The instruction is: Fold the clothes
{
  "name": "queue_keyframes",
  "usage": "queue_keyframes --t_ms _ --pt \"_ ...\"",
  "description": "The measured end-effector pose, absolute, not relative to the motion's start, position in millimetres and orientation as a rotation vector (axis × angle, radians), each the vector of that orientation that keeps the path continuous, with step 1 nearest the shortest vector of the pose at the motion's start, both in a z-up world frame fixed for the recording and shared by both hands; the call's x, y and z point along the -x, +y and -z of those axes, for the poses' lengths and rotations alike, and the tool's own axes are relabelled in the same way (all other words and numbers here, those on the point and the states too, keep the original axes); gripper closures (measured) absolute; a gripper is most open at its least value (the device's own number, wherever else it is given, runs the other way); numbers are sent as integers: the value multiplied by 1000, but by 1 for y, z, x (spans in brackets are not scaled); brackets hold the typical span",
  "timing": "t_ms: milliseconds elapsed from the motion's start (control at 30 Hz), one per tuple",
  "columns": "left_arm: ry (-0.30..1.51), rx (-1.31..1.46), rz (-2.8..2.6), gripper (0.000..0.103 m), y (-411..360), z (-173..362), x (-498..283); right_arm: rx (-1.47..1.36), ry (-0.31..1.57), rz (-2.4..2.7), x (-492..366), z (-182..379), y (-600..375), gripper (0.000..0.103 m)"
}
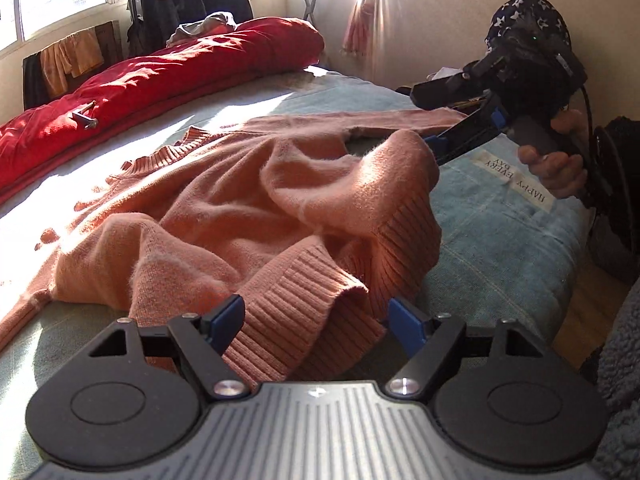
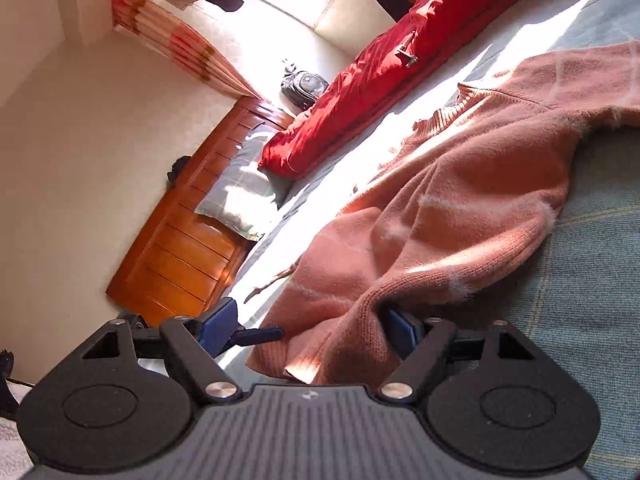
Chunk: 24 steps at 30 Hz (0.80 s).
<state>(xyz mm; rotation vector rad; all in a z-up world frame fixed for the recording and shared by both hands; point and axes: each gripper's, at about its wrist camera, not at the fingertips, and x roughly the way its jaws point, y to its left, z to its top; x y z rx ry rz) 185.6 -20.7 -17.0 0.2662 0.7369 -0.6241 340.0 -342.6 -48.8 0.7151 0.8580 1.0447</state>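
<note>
While sunlight falls across the bed (image 1: 500, 240), a salmon-pink knit sweater (image 1: 224, 208) lies rumpled on its pale blue cover, the collar toward a red quilt (image 1: 160, 76) along the far side and one sleeve stretched out flat behind. The left gripper (image 1: 316, 320) has its blue pads spread wide, released, with the ribbed hem bunched loosely between them and neither pad pressing it. The right gripper (image 2: 308, 326) is likewise spread open; in its own view a fold of the sweater drapes against one blue pad while the other stands clear. From the left wrist view its tip sits at a raised fold of knit, a hand (image 1: 556, 160) gripping the handle.
</note>
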Motion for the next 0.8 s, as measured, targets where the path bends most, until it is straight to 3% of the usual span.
queue_keyframes --t_ms 267,500,600,633,700,733,800 --pt "768 -335 643 24 -29 31 -185 -401 1013 -949 -324 79 -313 21" --pt "750 -389 626 24 -34 36 -186 -471 871 -1002 -316 68 -313 22" --pt "727 -426 617 24 -37 39 -181 -544 810 -1066 -318 57 -316 27" --pt "720 -439 613 24 -37 40 -180 -558 811 -1072 -320 56 -318 31" --pt "710 -464 608 24 -38 42 -178 -464 875 -1003 -322 58 -309 52" --pt "701 -480 606 24 -39 42 -177 -410 909 -962 -323 59 -304 75" --pt "683 -518 606 24 -41 43 -173 -378 928 -937 -321 60 -305 79"
